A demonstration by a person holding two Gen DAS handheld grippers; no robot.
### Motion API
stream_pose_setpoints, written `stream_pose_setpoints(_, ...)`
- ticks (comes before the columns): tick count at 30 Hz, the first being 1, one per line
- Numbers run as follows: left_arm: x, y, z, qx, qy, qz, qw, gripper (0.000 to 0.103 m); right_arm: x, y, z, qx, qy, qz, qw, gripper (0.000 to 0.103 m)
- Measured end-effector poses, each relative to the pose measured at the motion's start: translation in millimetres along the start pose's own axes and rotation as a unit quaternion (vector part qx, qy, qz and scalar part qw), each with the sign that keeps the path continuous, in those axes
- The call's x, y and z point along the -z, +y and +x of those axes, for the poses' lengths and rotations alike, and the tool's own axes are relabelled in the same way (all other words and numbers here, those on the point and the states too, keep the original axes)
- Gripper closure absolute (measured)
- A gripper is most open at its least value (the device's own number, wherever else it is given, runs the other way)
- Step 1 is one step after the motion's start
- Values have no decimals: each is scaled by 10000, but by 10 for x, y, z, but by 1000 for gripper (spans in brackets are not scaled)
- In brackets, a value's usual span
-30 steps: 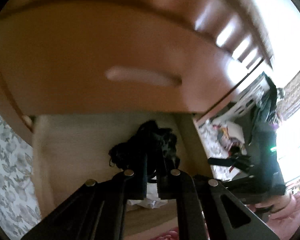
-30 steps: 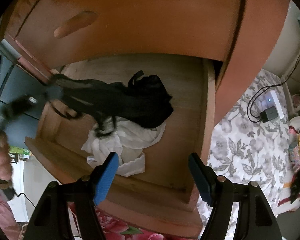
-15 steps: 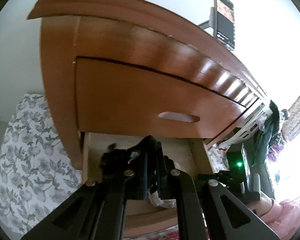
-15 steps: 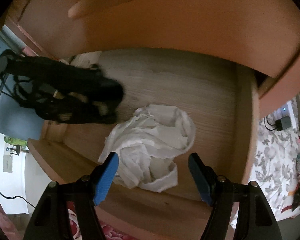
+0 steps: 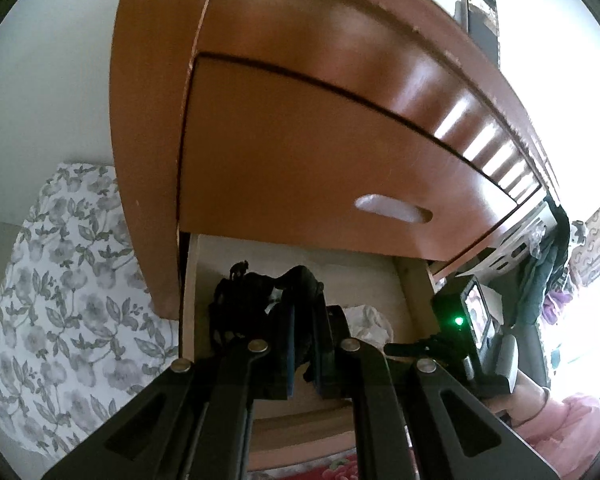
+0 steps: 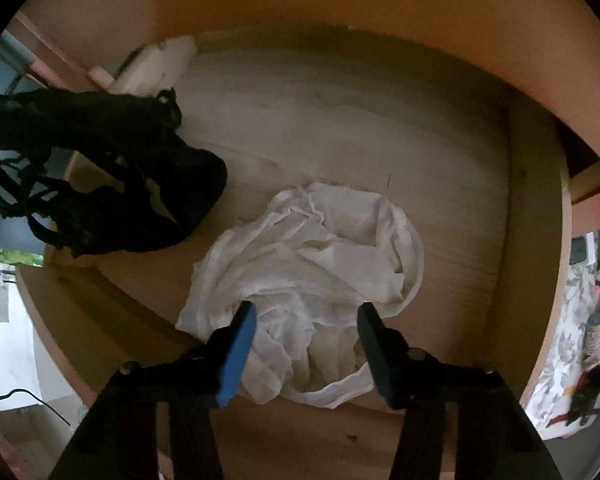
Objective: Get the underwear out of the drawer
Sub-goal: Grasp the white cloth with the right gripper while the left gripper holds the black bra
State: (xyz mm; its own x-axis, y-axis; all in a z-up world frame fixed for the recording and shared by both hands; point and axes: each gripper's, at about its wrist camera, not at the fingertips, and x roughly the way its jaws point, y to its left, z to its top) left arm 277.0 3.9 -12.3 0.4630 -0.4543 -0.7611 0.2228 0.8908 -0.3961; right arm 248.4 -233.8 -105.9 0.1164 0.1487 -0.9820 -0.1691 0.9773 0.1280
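Observation:
The lower drawer (image 5: 190, 300) of a brown wooden dresser stands pulled out. My left gripper (image 5: 304, 316) is shut on black lace underwear (image 5: 252, 300), which hangs bunched over the drawer's left part. From the right wrist view the same black underwear (image 6: 112, 168) hangs at the left, lifted off the drawer floor (image 6: 340, 128). White underwear (image 6: 312, 264) lies crumpled on the floor of the drawer. My right gripper (image 6: 306, 320) is open, its blue-padded fingers (image 6: 238, 344) straddling the near part of the white cloth.
A shut upper drawer front (image 5: 340, 152) with a cut-out handle overhangs the open drawer. A floral bedspread (image 5: 68, 280) lies at the left. A phone on a stand (image 5: 480, 4) tops the dresser. A white item (image 6: 156, 64) sits in the drawer's back left corner.
My left gripper pulled back and up with the black underwear, lifting it off the white one. My right gripper moved down into the drawer until its open fingers straddle the white underwear.

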Motion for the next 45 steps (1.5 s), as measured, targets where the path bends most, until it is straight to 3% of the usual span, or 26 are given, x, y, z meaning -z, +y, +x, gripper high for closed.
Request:
stream_pose_setpoints(4, 13, -27, 9, 4, 69, 46, 10000, 96, -15, 65, 115, 112, 149, -61, 9998, 65)
stream_pose_setpoints(8, 33, -20, 47, 22, 118, 59, 9999, 96, -6, 111, 130, 179, 113, -141, 9997, 99)
stream_pose_setpoints(24, 78, -36, 12, 87, 131, 42, 9999, 96, 234, 73, -738, 162, -1032, -523, 9932, 100)
stream_pose_setpoints(26, 76, -58, -10, 90, 108, 45, 9999, 96, 136, 50, -842, 163, -1118, -521, 9922, 100)
stream_pose_setpoints(45, 44, -253, -280, 80, -64, 120, 9999, 96, 304, 116, -1643, 263, -1913, -712, 9786, 101)
